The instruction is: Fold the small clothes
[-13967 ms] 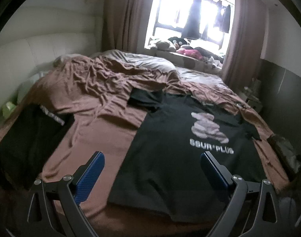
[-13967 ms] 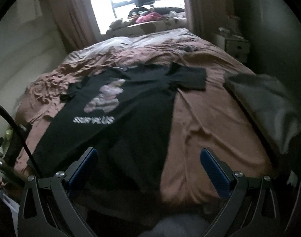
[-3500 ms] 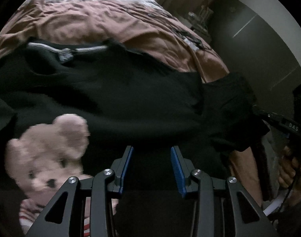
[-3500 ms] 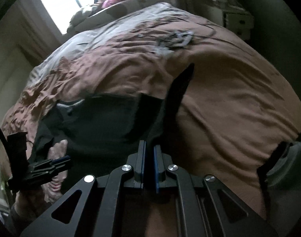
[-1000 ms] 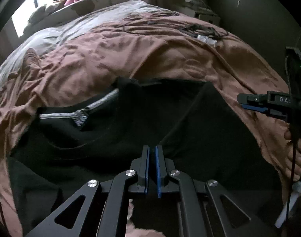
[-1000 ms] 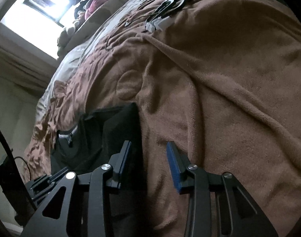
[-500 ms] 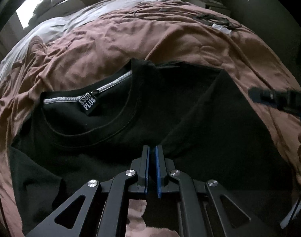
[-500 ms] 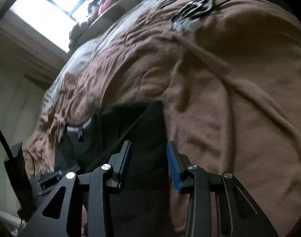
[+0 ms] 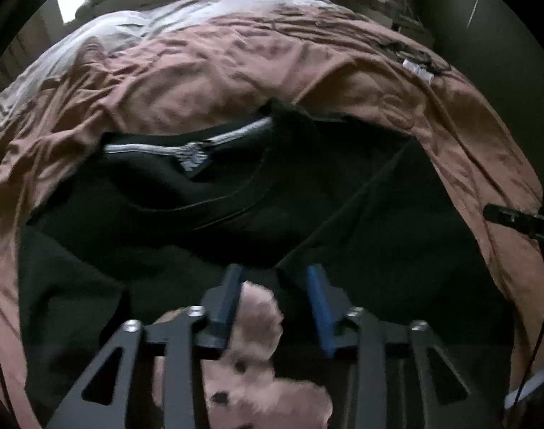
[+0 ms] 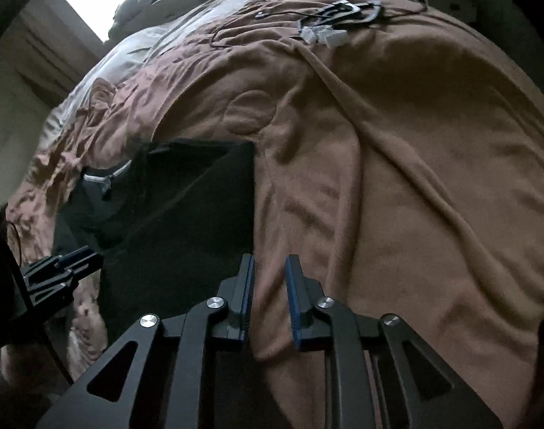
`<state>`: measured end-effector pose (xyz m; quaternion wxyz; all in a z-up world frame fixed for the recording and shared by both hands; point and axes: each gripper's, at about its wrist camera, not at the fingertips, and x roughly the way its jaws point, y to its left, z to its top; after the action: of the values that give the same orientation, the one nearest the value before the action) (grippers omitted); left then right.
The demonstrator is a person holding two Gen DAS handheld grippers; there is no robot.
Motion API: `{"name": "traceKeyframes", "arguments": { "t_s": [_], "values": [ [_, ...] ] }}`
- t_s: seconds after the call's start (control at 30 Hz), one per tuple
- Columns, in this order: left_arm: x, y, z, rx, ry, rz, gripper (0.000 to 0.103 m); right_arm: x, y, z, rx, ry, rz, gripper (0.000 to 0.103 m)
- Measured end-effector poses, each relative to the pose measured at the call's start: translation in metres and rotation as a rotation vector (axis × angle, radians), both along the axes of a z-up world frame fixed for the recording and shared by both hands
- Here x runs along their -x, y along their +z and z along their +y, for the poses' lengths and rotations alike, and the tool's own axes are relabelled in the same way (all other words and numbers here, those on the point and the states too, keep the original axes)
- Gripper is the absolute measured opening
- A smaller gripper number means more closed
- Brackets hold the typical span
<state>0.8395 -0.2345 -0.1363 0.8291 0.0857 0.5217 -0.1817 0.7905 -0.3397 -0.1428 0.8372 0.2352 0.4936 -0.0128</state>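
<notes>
The black T-shirt (image 9: 307, 193) lies part-folded on the brown blanket (image 9: 236, 71). Above it, the left gripper (image 9: 275, 279) is opening, nothing pinched. At its right edge, the right gripper (image 10: 268, 268) is closing on nothing.

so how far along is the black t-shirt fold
Done: the right sleeve side of the black cotton t-shirt is folded in, leaving a straight edge on the brown fleece blanket. In hand: left tongs opening over the shirt, right tongs closing, nothing gripped. Left: the other side and the final fold.

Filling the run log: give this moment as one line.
black T-shirt: part-folded on brown blanket | left tool: opening, over T-shirt | right tool: closing, beside shirt edge
</notes>
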Motion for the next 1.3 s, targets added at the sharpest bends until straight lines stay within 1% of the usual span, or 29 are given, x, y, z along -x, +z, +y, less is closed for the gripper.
{"name": "traceKeyframes", "arguments": {
  "t_s": [0.03, 0.1, 0.17, 0.23, 0.27, 0.3, 0.33, 0.37, 0.4, 0.5, 0.53, 0.57, 0.63, 0.7, 0.77, 0.83, 0.9, 0.97, 1.0, 1.03, 1.2, 1.3],
  "values": [
    [0.004, 0.005, 0.006, 0.001, 0.007, -0.004, 0.052, 0.006, 0.001, 0.001, -0.008, 0.001, 0.005, 0.015],
    [0.013, 0.016, 0.020, 0.008, 0.030, -0.006, 0.055, 0.013, -0.002, 0.001, -0.043, 0.014, 0.038, 0.015],
    [0.020, 0.026, 0.031, 0.021, 0.042, -0.007, 0.059, 0.019, -0.002, -0.002, -0.041, 0.009, 0.069, 0.015],
    [0.028, 0.035, 0.043, 0.019, 0.050, -0.013, 0.069, 0.021, 0.002, -0.001, -0.035, 0.020, 0.093, 0.019],
    [0.033, 0.041, 0.051, 0.015, 0.053, -0.018, 0.070, 0.025, 0.006, 0.002, -0.031, 0.038, 0.095, 0.027],
    [0.038, 0.048, 0.058, 0.010, 0.056, -0.024, 0.072, 0.032, 0.011, 0.006, -0.026, 0.051, 0.089, 0.041],
    [0.040, 0.052, 0.062, 0.006, 0.059, -0.026, 0.074, 0.038, 0.017, 0.007, -0.023, 0.053, 0.079, 0.050],
    [0.044, 0.059, 0.069, -0.001, 0.068, -0.028, 0.074, 0.046, 0.025, 0.008, -0.022, 0.047, 0.059, 0.052],
    [0.047, 0.064, 0.074, -0.004, 0.075, -0.028, 0.074, 0.054, 0.033, 0.007, -0.025, 0.035, 0.037, 0.052],
    [0.061, 0.087, 0.093, 0.006, 0.090, -0.040, 0.075, 0.075, 0.044, 0.008, -0.037, -0.003, 0.010, 0.052],
    [0.070, 0.099, 0.100, 0.012, 0.090, -0.055, 0.080, 0.085, 0.045, 0.009, -0.037, -0.006, 0.006, 0.052],
    [0.076, 0.106, 0.104, 0.012, 0.089, -0.065, 0.082, 0.092, 0.047, 0.012, -0.035, -0.008, 0.005, 0.052],
    [0.089, 0.119, 0.113, 0.006, 0.084, -0.093, 0.091, 0.107, 0.053, 0.017, -0.027, -0.006, -0.010, 0.052],
    [0.104, 0.132, 0.124, 0.001, 0.081, -0.113, 0.094, 0.126, 0.063, 0.017, 0.002, -0.020, -0.028, 0.052],
    [0.114, 0.139, 0.133, -0.002, 0.079, -0.113, 0.095, 0.143, 0.073, 0.018, 0.019, -0.040, -0.048, 0.054],
    [0.124, 0.145, 0.141, -0.012, 0.084, -0.112, 0.095, 0.158, 0.082, 0.023, 0.035, -0.046, -0.060, 0.067],
    [0.135, 0.152, 0.150, -0.012, 0.093, -0.116, 0.095, 0.170, 0.088, 0.027, 0.051, -0.054, -0.066, 0.070],
    [0.150, 0.162, 0.159, -0.002, 0.098, -0.123, 0.095, 0.185, 0.097, 0.034, 0.078, -0.065, -0.071, 0.076],
    [0.156, 0.166, 0.162, -0.003, 0.096, -0.127, 0.095, 0.192, 0.103, 0.037, 0.095, -0.067, -0.074, 0.082],
    [0.160, 0.168, 0.164, -0.005, 0.095, -0.130, 0.095, 0.196, 0.107, 0.040, 0.106, -0.068, -0.077, 0.084],
    [0.196, 0.185, 0.182, -0.011, 0.093, -0.151, 0.095, 0.230, 0.137, 0.059, 0.140, -0.058, -0.103, 0.091],
    [0.221, 0.196, 0.199, 0.003, 0.106, -0.159, 0.095, 0.251, 0.151, 0.071, 0.167, -0.044, -0.114, 0.091]
  ]
}}
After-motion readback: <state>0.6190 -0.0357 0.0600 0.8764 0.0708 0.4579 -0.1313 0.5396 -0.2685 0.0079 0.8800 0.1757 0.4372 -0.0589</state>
